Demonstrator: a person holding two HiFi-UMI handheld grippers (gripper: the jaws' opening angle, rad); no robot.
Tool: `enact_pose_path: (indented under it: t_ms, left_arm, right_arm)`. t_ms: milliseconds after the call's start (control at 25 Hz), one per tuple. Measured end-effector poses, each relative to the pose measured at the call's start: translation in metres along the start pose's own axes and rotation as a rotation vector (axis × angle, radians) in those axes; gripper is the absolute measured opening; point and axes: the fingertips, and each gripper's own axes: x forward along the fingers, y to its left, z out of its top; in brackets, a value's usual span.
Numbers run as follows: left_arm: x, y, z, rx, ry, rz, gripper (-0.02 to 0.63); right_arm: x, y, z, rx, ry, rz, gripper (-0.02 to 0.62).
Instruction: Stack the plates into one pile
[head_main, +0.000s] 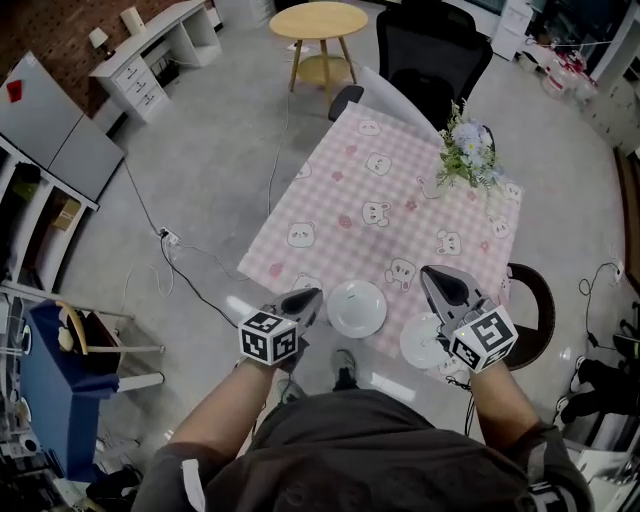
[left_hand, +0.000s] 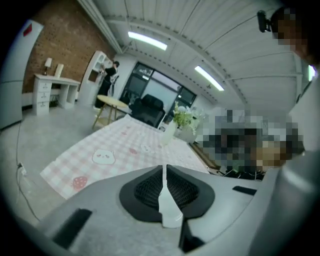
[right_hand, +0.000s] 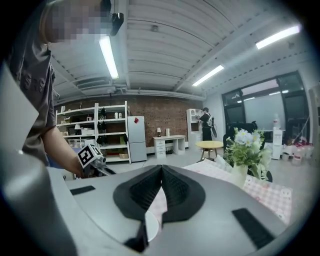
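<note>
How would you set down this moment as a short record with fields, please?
surface: table with pink checked tablecloth
plates: two, white, at the near edge
left plate: its rim is pinched in the left hand-held gripper
right plate: lies partly under the right hand-held gripper, not gripped
right jaws: together at the tips, nothing between them
stack: not yet made; plates side by side, apart
also on the table: flowers at the far corner
</note>
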Motion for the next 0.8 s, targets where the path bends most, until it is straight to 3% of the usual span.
enact_pose_path:
  t_ms: [200, 560, 800]
  left_arm:
    - [-0.04, -0.024, 0.031, 0.124, -0.131, 0.02, 0.006]
    - [-0.116, -0.06, 0.033, 0.128, -0.254, 0.015, 0.006]
    - [-0.147, -0.091, 0.01, 0.053, -0.24, -0.06, 0.006]
  right_arm:
    - [-0.001, 0.021, 0.005, 0.002, -0.009, 0.027, -0.006]
    - [-0.03, 0.085, 0.016, -0.039, -0.014, 0.008, -0.006]
    - [-0.067, 0.125, 0.028, -0.059, -0.003, -0.023, -0.006]
